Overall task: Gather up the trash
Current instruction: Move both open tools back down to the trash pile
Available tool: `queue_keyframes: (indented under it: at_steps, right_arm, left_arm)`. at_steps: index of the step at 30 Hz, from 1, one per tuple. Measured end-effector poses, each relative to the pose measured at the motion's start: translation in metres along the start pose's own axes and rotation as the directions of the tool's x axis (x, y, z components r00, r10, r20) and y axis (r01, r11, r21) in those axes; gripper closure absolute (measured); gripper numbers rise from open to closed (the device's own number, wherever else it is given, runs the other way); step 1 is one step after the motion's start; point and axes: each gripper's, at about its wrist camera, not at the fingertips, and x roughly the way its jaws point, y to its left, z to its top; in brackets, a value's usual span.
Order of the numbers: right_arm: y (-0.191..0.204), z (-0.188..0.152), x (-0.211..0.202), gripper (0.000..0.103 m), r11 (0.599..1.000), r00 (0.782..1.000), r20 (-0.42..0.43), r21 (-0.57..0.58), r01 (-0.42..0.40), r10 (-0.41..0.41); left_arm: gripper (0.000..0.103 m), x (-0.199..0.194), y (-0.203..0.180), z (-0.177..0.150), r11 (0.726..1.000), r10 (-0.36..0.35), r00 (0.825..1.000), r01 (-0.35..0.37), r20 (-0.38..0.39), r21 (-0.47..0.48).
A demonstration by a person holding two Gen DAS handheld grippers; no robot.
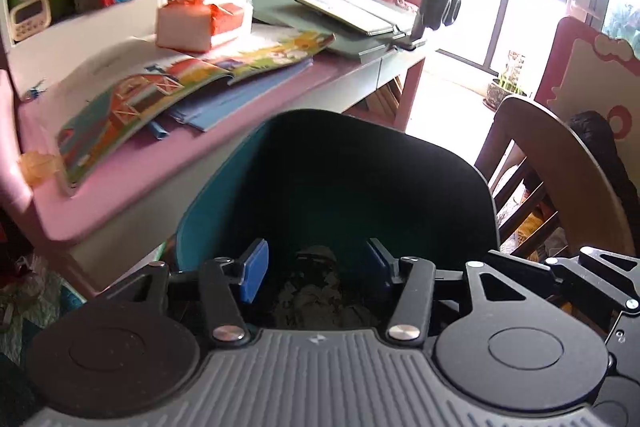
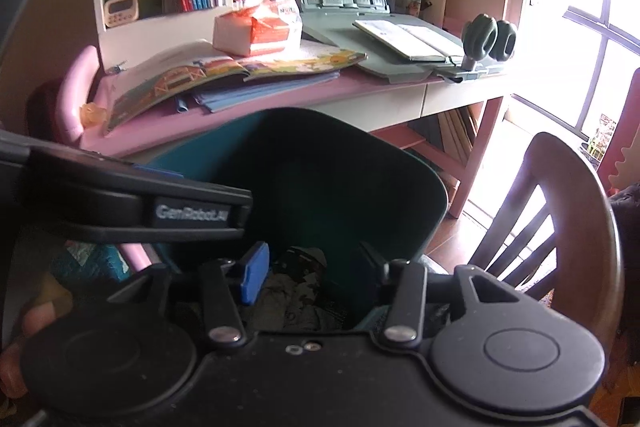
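Left wrist view looks down into a dark teal trash bin [image 1: 360, 187] that stands just in front of the pink counter [image 1: 140, 183]. The left claw [image 1: 316, 271] hangs over the bin's mouth with its blue pads spread apart and nothing between them; crumpled paper trash [image 1: 320, 291] lies at the bottom of the bin below. The right wrist view shows the right claw [image 2: 308, 275] over the same bin, its jaws likewise parted and empty, above the crumpled trash. The left claw's black body crosses the left side of that view. On the counter an open picture book [image 2: 224, 71] lies near the front edge, with a tissue pack [image 2: 256, 31] behind it. A crumpled orange wrapper [image 2: 92, 115] sits at the counter's left front corner. A wooden chair [image 2: 560, 219] stands right of the bin.
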Motion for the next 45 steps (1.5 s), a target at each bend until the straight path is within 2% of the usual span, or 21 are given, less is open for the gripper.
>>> queue_keyframes:
  at_steps: [4, 7, 14, 15, 17, 23, 27, 31, 33, 34, 40, 43, 45]
  right_arm:
    - [0.004, -0.002, -0.023, 0.05, 1.0, 1.0, 0.019, -0.007, -0.018, 0.018]
    - [0.011, -0.004, -0.039, 0.047, 0.999, 0.999, 0.028, -0.017, -0.035, 0.036]
    - [0.037, -0.011, -0.071, 0.045, 0.995, 0.995, 0.039, -0.048, -0.093, 0.095]
    - [0.042, -0.012, -0.075, 0.045, 0.993, 0.994, 0.042, -0.055, -0.102, 0.104]
    - [0.052, -0.015, -0.084, 0.045, 0.99, 0.991, 0.047, -0.071, -0.122, 0.125]
    - [0.092, -0.027, -0.105, 0.044, 0.973, 0.976, 0.052, -0.107, -0.205, 0.211]
    - [0.123, -0.034, -0.11, 0.044, 0.956, 0.962, 0.05, -0.139, -0.26, 0.269]
    - [0.156, -0.043, -0.111, 0.044, 0.933, 0.944, 0.034, -0.167, -0.319, 0.328]
    - [0.174, -0.046, -0.111, 0.044, 0.919, 0.933, 0.023, -0.185, -0.348, 0.358]
    - [0.181, -0.049, -0.11, 0.044, 0.913, 0.929, 0.017, -0.193, -0.36, 0.37]
    - [0.231, -0.067, -0.098, 0.044, 0.859, 0.884, -0.041, -0.219, -0.462, 0.465]
    - [0.255, -0.081, -0.087, 0.043, 0.829, 0.857, -0.071, -0.223, -0.513, 0.511]
    - [0.269, -0.092, -0.078, 0.043, 0.801, 0.828, -0.087, -0.214, -0.558, 0.554]
  left_arm:
    - [0.045, -0.028, 0.005, -0.005, 1.0, 0.0, 1.0, 0.0, 0.021, -0.003]
    - [0.039, -0.051, 0.012, -0.012, 1.0, 0.003, 0.999, -0.003, 0.039, 0.001]
    - [0.037, -0.103, 0.033, -0.04, 1.0, 0.026, 0.997, -0.025, 0.068, -0.015]
    - [0.034, -0.11, 0.036, -0.045, 0.999, 0.029, 0.997, -0.028, 0.074, -0.019]
    - [0.028, -0.127, 0.047, -0.056, 0.999, 0.041, 0.995, -0.038, 0.09, -0.034]
    - [0.02, -0.17, 0.084, -0.093, 0.993, 0.09, 0.99, -0.082, 0.112, -0.08]
    - [0.019, -0.197, 0.116, -0.118, 0.986, 0.131, 0.984, -0.118, 0.118, -0.117]
    - [0.014, -0.221, 0.149, -0.145, 0.975, 0.18, 0.976, -0.16, 0.126, -0.153]
    - [0.003, -0.232, 0.166, -0.159, 0.97, 0.2, 0.97, -0.177, 0.134, -0.167]
    - [0.001, -0.238, 0.174, -0.166, 0.965, 0.219, 0.965, -0.193, 0.144, -0.178]
    - [0.001, -0.254, 0.223, -0.207, 0.942, 0.27, 0.952, -0.231, 0.142, -0.243]
    - [0.0, -0.254, 0.251, -0.232, 0.927, 0.281, 0.952, -0.236, 0.124, -0.29]
    - [0.0, -0.253, 0.269, -0.249, 0.918, 0.29, 0.951, -0.245, 0.105, -0.312]
